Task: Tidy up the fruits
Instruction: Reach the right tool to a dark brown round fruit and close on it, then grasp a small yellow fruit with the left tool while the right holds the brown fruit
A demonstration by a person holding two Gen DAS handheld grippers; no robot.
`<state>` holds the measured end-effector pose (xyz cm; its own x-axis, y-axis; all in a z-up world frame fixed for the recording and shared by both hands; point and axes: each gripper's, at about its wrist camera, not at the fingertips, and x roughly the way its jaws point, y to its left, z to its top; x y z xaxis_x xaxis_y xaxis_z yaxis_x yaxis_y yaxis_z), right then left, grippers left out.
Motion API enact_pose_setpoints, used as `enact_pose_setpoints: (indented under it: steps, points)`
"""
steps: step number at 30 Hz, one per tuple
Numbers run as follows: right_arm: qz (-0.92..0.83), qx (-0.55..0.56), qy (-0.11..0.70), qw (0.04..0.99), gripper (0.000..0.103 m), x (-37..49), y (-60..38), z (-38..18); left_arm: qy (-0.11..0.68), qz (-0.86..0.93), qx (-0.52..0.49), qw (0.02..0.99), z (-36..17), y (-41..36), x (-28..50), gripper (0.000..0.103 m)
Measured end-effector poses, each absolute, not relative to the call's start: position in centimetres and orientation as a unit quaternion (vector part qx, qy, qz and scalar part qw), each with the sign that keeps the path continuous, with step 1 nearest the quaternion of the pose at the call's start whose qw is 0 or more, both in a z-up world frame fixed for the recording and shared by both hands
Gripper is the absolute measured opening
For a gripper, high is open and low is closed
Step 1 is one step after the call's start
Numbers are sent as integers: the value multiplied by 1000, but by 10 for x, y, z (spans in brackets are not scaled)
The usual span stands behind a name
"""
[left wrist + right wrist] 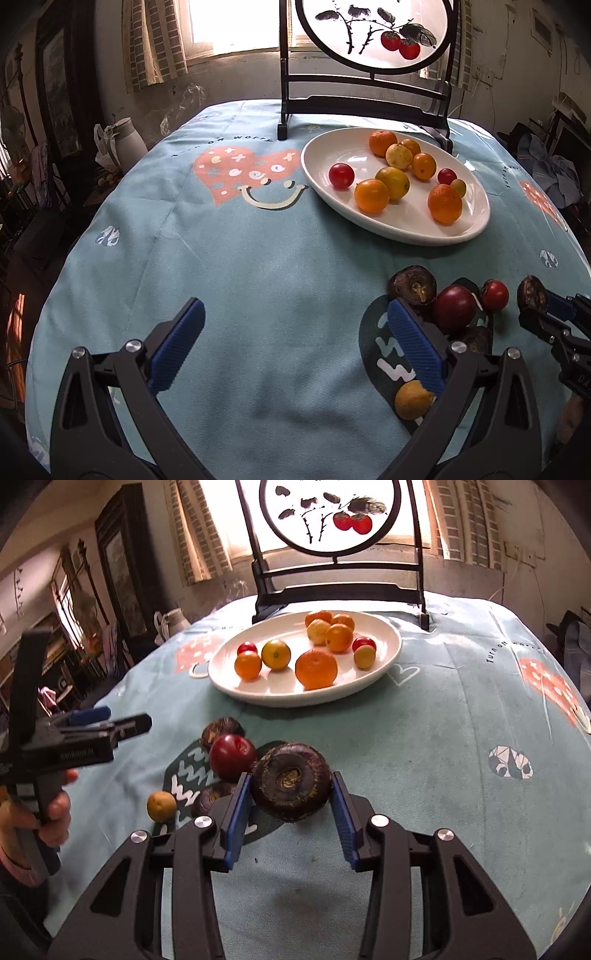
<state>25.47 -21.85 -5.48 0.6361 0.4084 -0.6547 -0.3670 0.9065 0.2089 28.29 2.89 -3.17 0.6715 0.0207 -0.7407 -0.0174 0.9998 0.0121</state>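
Right wrist: right hand-held gripper (pixel 291 794) clamps round, rough, dark water chestnut (pixel 291 782)

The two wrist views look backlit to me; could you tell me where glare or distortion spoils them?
Left wrist view: the window is blown out white, and fisheye bends the table edge. Right wrist view: the round painted screen glows from behind, the white plate shines, and the dark fruit in the right gripper stays sharp.
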Motion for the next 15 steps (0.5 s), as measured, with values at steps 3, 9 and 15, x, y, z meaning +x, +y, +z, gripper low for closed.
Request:
enact_pose_setpoints:
  steps: [3,9,15]
  points:
    - [203,46,345,915,43,253,-226,-46,403,-40,12,914,-33,23,274,101]
    - [187,60,335,922,43,250,-232,-40,400,-135,46,905,-43,4,252,77]
    - [180,66,342,920,43,252,-236,-41,415,-177,96,887,-58,-23,243,61]
